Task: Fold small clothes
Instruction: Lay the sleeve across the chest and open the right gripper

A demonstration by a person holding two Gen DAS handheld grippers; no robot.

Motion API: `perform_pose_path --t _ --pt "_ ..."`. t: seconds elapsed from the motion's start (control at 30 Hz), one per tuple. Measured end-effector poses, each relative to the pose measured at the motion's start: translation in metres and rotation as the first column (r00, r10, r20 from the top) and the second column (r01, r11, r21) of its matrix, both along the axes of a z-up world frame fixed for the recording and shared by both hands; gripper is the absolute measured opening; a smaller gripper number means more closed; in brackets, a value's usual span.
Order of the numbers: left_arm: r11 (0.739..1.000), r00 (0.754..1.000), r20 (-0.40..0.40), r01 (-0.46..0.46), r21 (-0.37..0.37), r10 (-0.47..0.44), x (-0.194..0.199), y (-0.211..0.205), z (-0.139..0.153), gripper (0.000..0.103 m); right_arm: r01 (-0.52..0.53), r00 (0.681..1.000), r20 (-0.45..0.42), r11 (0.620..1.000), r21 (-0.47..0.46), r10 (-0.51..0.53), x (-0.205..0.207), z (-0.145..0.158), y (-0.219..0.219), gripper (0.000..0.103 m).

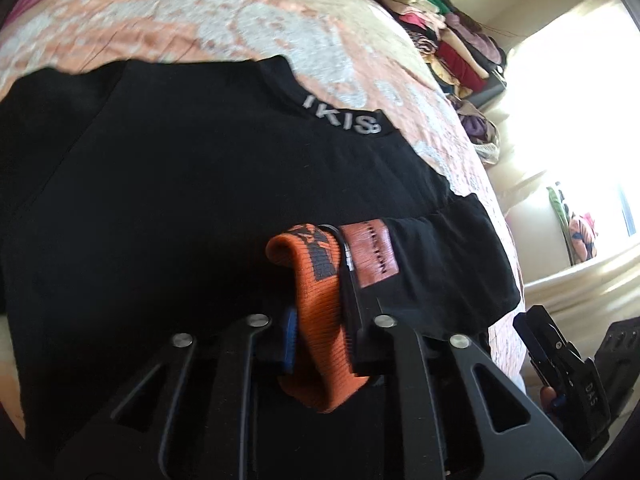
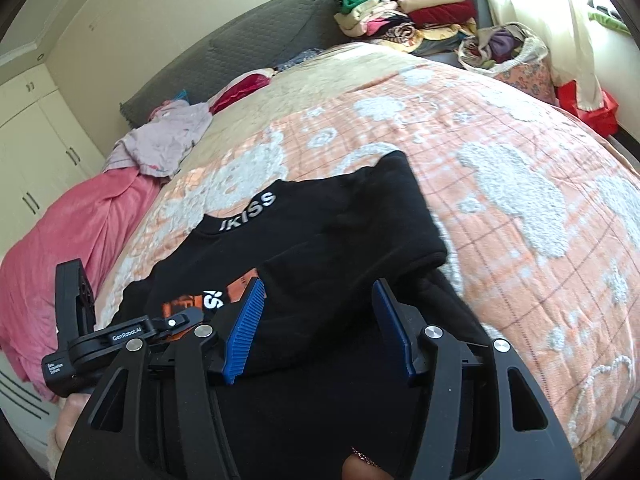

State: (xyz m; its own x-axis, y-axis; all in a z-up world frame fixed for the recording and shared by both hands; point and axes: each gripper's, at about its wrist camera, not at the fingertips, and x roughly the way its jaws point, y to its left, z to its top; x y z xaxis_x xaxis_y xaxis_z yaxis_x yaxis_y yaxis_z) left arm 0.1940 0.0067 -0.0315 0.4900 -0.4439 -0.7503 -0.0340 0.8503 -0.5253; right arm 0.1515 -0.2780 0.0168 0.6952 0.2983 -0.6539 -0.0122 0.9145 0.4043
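Left gripper: the left gripper (image 1: 320, 320) sits low in its own view, its fingers drawn narrow and pinching a fold of orange knit fabric (image 1: 316, 312) that bunches up between them; a blue pad (image 1: 289, 340) shows on the left finger, pressed against the cloth. From the right wrist view the same tool (image 2: 120, 332) appears at the lower left, lying over the orange print.

Right gripper: the right gripper (image 2: 320, 332) hovers just above the garment with its fingers spread wide, the blue ribbed pads (image 2: 246, 332) well apart and nothing between them. In the left wrist view only a part of it (image 1: 560, 364) shows at the right edge.

Hand: a bit of skin (image 2: 362, 468) shows at the bottom edge of the right wrist view, behind the gripper.

Shirt: the black shirt (image 2: 320, 240) lies on the bed directly under both grippers, collar away from the cameras, with white lettering on the neckband (image 2: 248, 212). One sleeve (image 2: 400, 216) is folded in over the body. The orange print (image 2: 236, 296) shows on its left part.

Bedspread: an orange and white patterned bedspread (image 2: 500, 208) covers the bed around and beyond the shirt.

Blanket: a pink blanket (image 2: 80, 232) is bunched along the left side of the bed, with a pale lilac garment (image 2: 168, 140) past it.

Headboard: a grey quilted headboard (image 2: 256, 36) stands at the far end.

Clothes pile: a stack of folded clothes (image 2: 416, 8) rests beyond the bed, a bag of fabrics (image 2: 500, 48) just beside it.
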Motion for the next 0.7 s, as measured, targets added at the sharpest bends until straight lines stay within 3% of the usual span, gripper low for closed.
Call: perform_pose_path --t 0.17,0.4,0.6,0.7 --pt "1.000 0.997 0.080 0.006 0.031 -0.008 0.002 0.002 0.023 0.006 0.029 1.000 -0.009 1.000 0.003 -0.029 0.001 -0.001 -0.011 0.055" --pt "0.992 0.976 0.213 -0.056 0.113 0.031 -0.001 0.025 0.070 0.005 0.040 0.999 -0.022 0.999 -0.001 -0.040 0.005 -0.004 -0.011 0.055" --pt "0.987 0.980 0.189 -0.092 0.130 0.066 -0.001 0.045 0.061 0.006 0.046 0.998 -0.049 0.997 -0.059 -0.049 0.013 -0.008 -0.004 0.055" --pt "0.985 0.983 0.160 -0.114 0.127 0.093 -0.001 0.053 0.050 0.011 0.039 0.998 -0.055 0.995 -0.092 -0.044 0.018 -0.008 0.001 0.055"
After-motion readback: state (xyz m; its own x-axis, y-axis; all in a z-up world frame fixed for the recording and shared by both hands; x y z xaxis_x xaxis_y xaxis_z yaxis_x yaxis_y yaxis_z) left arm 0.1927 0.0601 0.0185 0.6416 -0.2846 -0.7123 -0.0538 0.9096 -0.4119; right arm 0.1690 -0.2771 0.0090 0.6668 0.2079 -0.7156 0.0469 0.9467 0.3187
